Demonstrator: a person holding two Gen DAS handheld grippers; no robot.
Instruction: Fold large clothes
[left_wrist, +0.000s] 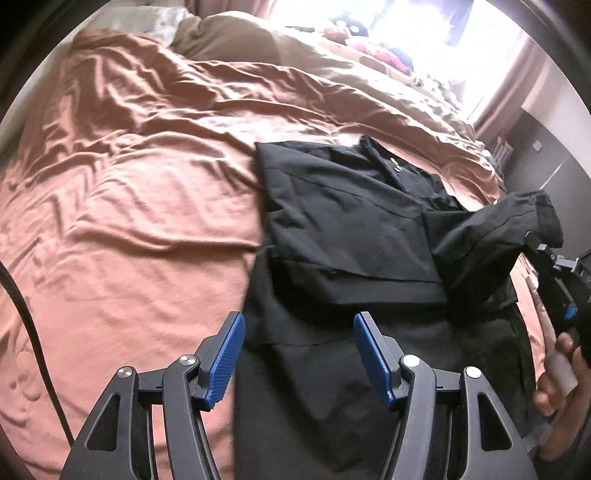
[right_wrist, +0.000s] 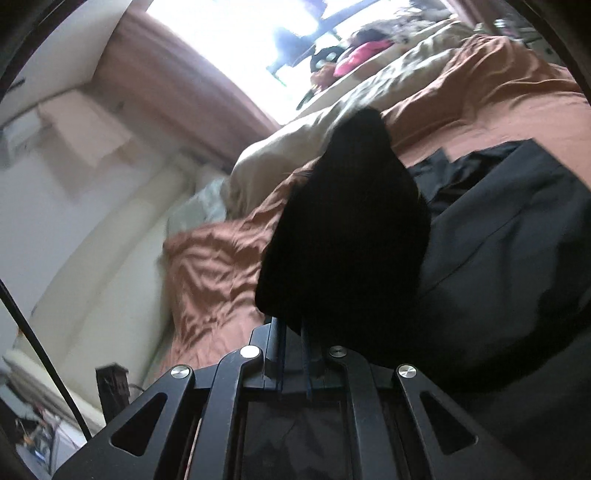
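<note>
A large black garment (left_wrist: 343, 229) lies partly folded on the orange bedsheet (left_wrist: 122, 177). My left gripper (left_wrist: 298, 354) hovers open above its near edge, blue pads (left_wrist: 226, 356) wide apart with nothing between them. At the right of the left wrist view my right gripper (left_wrist: 533, 236) holds up a black sleeve (left_wrist: 491, 236). In the right wrist view the right gripper (right_wrist: 293, 332) is shut on that sleeve (right_wrist: 347, 229), which stands up in front of the camera and hides the fingertips. The rest of the garment (right_wrist: 509, 236) lies to the right.
A beige duvet (left_wrist: 369, 70) and pillows are bunched at the far side of the bed under a bright window (right_wrist: 236, 48). A person's hand (left_wrist: 557, 373) holds the right gripper. A black cable (left_wrist: 33, 332) runs down the left. A white wall (right_wrist: 74, 206) flanks the bed.
</note>
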